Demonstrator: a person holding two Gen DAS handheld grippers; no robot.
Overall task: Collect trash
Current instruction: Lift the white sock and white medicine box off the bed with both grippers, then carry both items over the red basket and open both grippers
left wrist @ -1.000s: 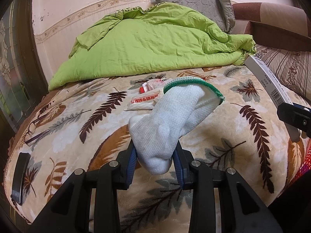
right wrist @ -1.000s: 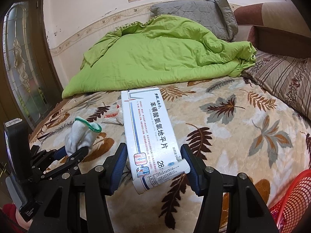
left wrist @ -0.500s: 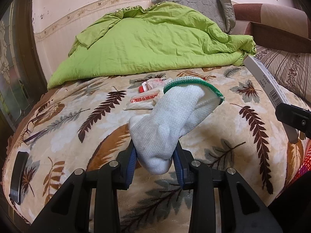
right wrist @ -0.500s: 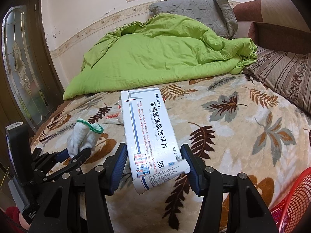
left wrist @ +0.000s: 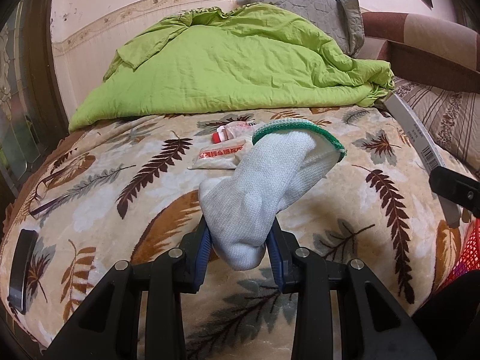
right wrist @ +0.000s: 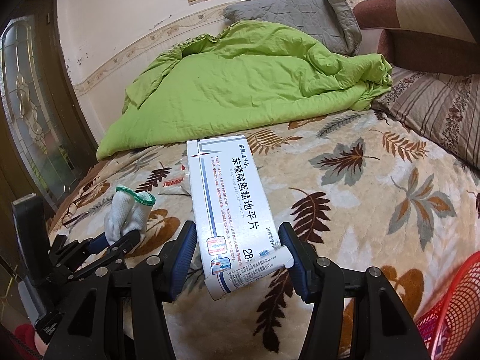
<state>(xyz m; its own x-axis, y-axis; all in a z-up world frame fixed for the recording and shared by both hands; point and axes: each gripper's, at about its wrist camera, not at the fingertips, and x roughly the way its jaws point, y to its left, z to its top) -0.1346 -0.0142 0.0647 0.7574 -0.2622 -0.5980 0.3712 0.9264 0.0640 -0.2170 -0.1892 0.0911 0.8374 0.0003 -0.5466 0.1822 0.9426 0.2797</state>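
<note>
Leaf-patterned bedding (left wrist: 90, 198) covers the whole bed, with a crumpled green quilt (left wrist: 234, 72) heaped across the upper middle of both views and a grey pillow (right wrist: 294, 9) behind it. At the far left edge of the left wrist view a dark flat object (left wrist: 21, 267) lies on the blanket; I cannot tell what it is, and a pair of glasses (left wrist: 45, 186) rests a little above it. Toward the centre, two pieces of litter lie on the bedding: a small printed sachet (left wrist: 220, 157) and, just beyond it, a crumpled red-and-white wrapper (left wrist: 231, 130). Lower centre, the left gripper (left wrist: 240, 255) is clamped on a white knit glove (left wrist: 264, 192) with a green cuff, lifted clear of the blanket. Further right, the right gripper (right wrist: 237, 258) squeezes a white medicine box (right wrist: 231, 207) by its near end, tilted up off the bed. A red mesh basket (right wrist: 450, 306) peeks in at the lower right corner of the right wrist view, near that gripper. By my reckoning the job is midway: two items are picked up but not yet dropped in the basket, and the sachet and wrapper remain to be collected.
</note>
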